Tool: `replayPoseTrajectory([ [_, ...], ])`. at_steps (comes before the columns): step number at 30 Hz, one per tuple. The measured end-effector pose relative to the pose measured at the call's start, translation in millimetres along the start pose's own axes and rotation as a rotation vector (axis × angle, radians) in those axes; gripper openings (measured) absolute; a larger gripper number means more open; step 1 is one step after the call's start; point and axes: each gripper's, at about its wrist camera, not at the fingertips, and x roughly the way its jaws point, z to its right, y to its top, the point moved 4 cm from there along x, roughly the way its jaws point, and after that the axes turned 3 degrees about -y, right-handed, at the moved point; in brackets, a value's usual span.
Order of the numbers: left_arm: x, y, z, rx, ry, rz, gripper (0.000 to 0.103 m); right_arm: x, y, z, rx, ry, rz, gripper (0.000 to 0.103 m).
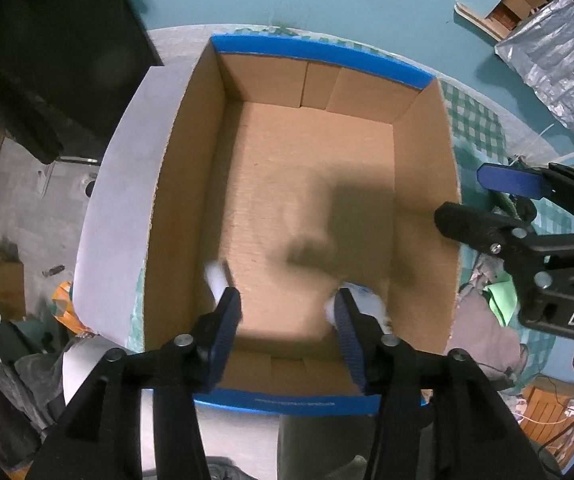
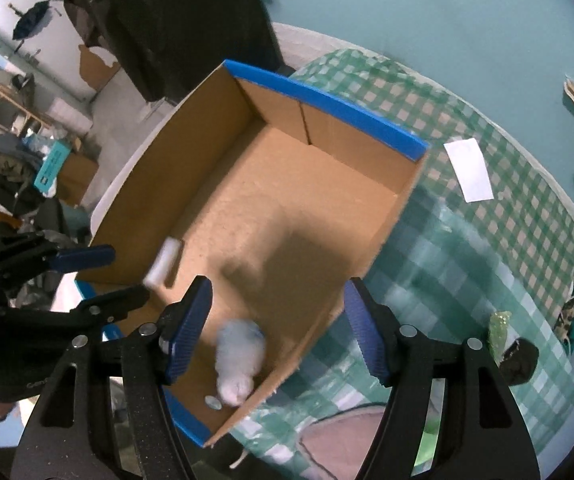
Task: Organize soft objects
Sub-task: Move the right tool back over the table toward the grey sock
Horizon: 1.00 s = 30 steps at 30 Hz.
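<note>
An open cardboard box [image 1: 423,184] with blue-edged flaps stands on a green checked tablecloth; it also shows in the right wrist view [image 2: 371,240]. Inside lie a white fluffy soft toy [image 2: 239,360] near the front corner and a small white roll [image 2: 163,262], blurred. In the left wrist view the roll [image 1: 217,276] and the toy [image 1: 367,300] peek out behind my fingers. My left gripper [image 1: 289,320] is open and empty above the box's near end. My right gripper [image 2: 277,328] is open and empty above the toy. The right gripper also shows at the left view's right edge [image 1: 483,204].
A white paper slip [image 2: 469,168] lies on the cloth [image 2: 487,240] behind the box. A green crinkly item [image 2: 497,330] and a dark object [image 2: 521,360] lie at the right. Grey and green fabrics [image 1: 487,320] lie right of the box. Clutter covers the floor at left.
</note>
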Motion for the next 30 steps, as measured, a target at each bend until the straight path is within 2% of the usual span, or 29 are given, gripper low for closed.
replayPoseTrajectory([
  [11,-16,-2,27,0.009,-0.018,0.036,0.056,-32,-23,30,0.046,-0.018,0.041,0.072],
  [15,-20,-4,37,0.022,-0.030,0.045,0.063,-44,-37,46,0.069,-0.027,0.051,0.072],
  [18,-24,-6,49,0.047,-0.026,0.057,0.063,-53,-48,60,0.090,-0.040,0.058,0.072],
  [30,-21,-21,110,0.142,-0.069,0.030,0.067,-68,-101,116,0.206,-0.093,0.052,0.072],
])
